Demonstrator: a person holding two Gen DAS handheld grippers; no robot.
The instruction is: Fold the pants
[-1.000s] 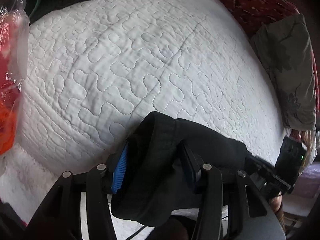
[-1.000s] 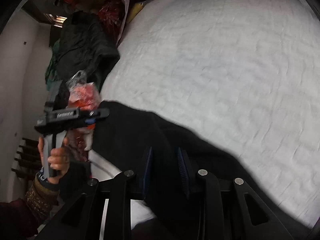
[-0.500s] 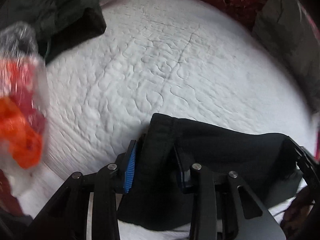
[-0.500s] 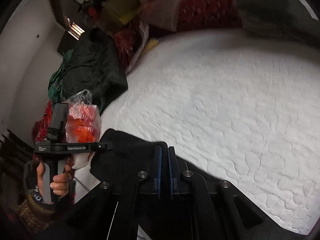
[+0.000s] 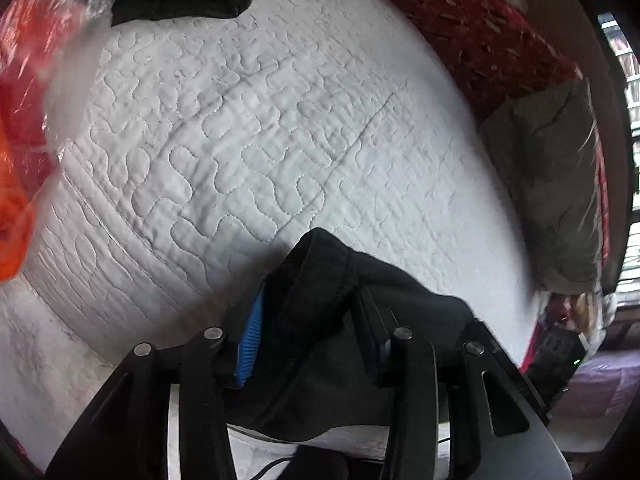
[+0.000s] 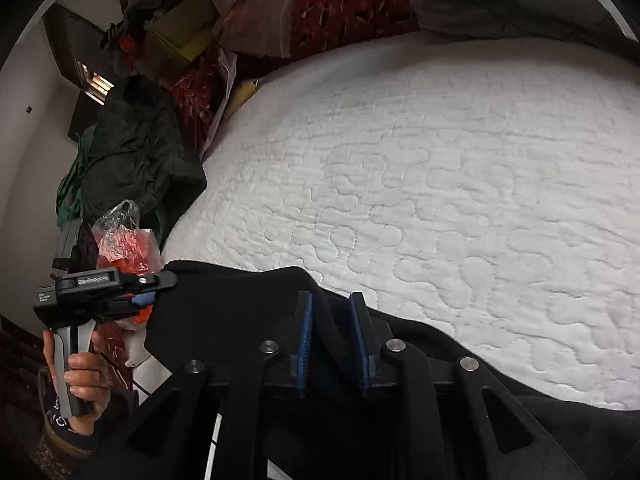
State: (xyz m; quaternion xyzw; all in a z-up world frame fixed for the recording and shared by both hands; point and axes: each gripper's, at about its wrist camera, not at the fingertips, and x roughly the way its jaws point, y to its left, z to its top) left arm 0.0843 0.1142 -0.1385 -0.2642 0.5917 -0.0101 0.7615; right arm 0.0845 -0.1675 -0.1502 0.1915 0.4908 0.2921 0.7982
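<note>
You hold the black pants [image 5: 316,320] by one edge at the near side of the white quilted bed [image 5: 260,140], at 6 o'clock in both wrist views, the cloth draped from the two grips onto the quilt; I judge this hold is meant to keep the edge taut and level so it can be laid flat for a fold. Your left gripper [image 5: 308,332] has a thick bunch of hemmed cloth between its pads; its jaws have just been opening a little, at middling width, and the cloth fills the gap. Your right gripper [image 6: 332,344] stands narrow, its jaws just opened from near shut, with a fold of pants between the blue pads; whether they press it I cannot tell. Your left hand [image 6: 82,380] shows at 8 o'clock in the right view. A clear plastic bag [image 6: 124,244] at the bed's edge, at 9 o'clock, holds red and orange items. Dark green clothing [image 6: 136,160] lies heaped beyond it.
</note>
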